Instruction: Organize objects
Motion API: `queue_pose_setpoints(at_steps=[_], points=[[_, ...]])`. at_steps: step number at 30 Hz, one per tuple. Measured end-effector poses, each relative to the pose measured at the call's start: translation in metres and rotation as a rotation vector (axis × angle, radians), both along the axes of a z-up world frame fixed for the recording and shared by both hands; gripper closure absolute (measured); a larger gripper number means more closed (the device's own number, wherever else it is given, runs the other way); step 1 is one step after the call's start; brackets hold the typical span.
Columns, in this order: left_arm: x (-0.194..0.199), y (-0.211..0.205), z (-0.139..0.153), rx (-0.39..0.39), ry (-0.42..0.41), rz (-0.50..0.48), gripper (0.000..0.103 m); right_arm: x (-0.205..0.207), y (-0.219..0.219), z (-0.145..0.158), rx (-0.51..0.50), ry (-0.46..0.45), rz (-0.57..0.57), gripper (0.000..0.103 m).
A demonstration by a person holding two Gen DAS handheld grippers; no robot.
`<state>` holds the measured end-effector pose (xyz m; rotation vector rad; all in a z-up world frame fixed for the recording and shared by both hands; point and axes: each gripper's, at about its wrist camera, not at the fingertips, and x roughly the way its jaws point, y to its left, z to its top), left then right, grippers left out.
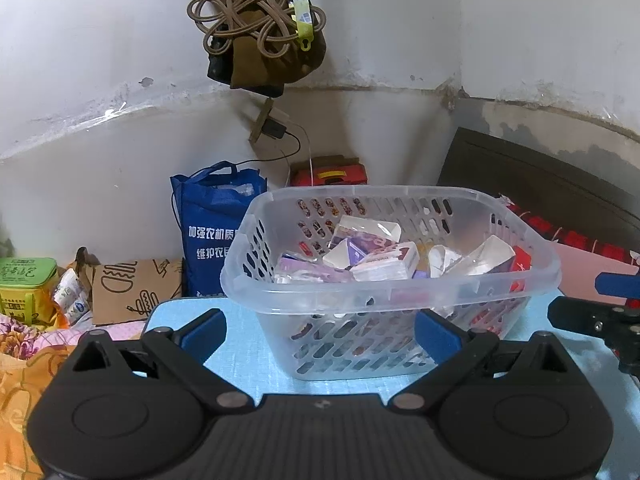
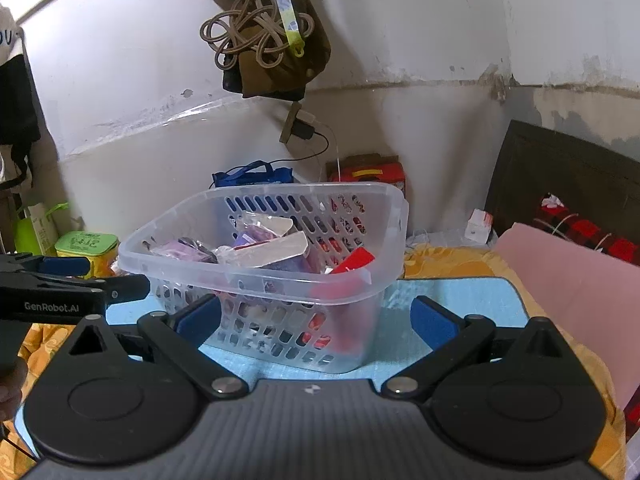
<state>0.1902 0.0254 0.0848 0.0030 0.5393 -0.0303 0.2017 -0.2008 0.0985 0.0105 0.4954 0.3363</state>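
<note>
Facing 1 clear plastic basket from 2 sides, the left gripper and right gripper both stand with jaws spread wide and empty on the blue mat. Centre-frame for the left, left of centre for the right, it holds small packets. Behind stand a blue bag and red box.

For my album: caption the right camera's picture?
Open claw faces a clear basket of small packets.
</note>
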Motion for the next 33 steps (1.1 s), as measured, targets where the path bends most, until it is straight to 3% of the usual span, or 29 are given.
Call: queue_pose_setpoints(at_steps=[33], points=[[-0.0002, -0.0023, -0.0023, -0.010, 0.004, -0.009, 0.002, -0.0012, -0.0014, -0.0021, 0.000, -0.001, -0.011, 0.000]])
